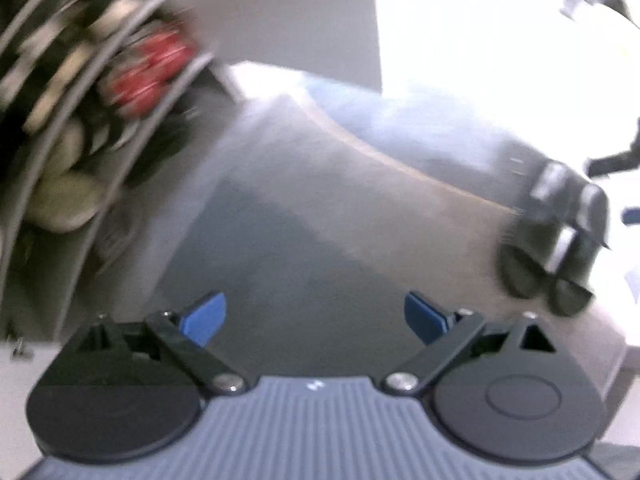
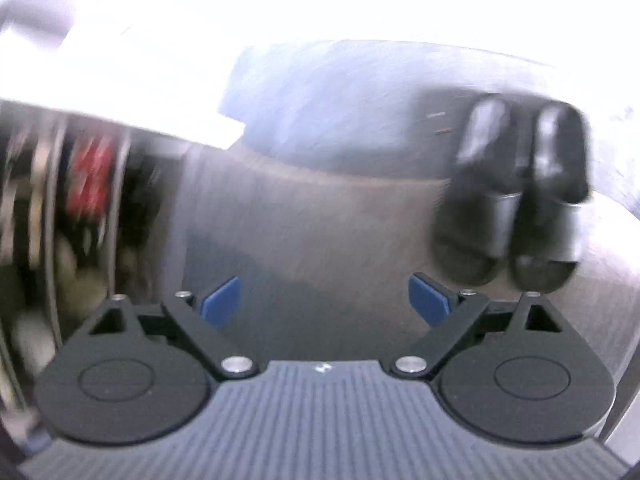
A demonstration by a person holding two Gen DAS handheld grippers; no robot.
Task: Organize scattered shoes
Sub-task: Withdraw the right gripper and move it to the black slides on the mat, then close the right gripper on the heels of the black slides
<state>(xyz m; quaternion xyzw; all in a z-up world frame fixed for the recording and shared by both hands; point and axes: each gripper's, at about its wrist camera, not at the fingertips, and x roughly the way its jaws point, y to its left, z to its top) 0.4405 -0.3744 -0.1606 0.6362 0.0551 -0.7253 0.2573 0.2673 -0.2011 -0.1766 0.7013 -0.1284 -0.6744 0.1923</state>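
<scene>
Both views blurring. Left tongs (image 1: 314, 320) and right tongs (image 2: 326, 300) tilting steeply down at bare floor (image 2: 320, 220), both spread, gripping nothing. Black slippers (image 2: 516, 196) lying paired on floor, right of both. Shoe rack (image 1: 80, 100) standing left.

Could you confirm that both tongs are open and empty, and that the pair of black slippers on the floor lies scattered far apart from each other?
Not quite. The left tongs and right tongs are indeed open and empty, but the black slippers are not far apart. The right wrist view shows them lying side by side on the floor, close together and facing the same way.
</scene>
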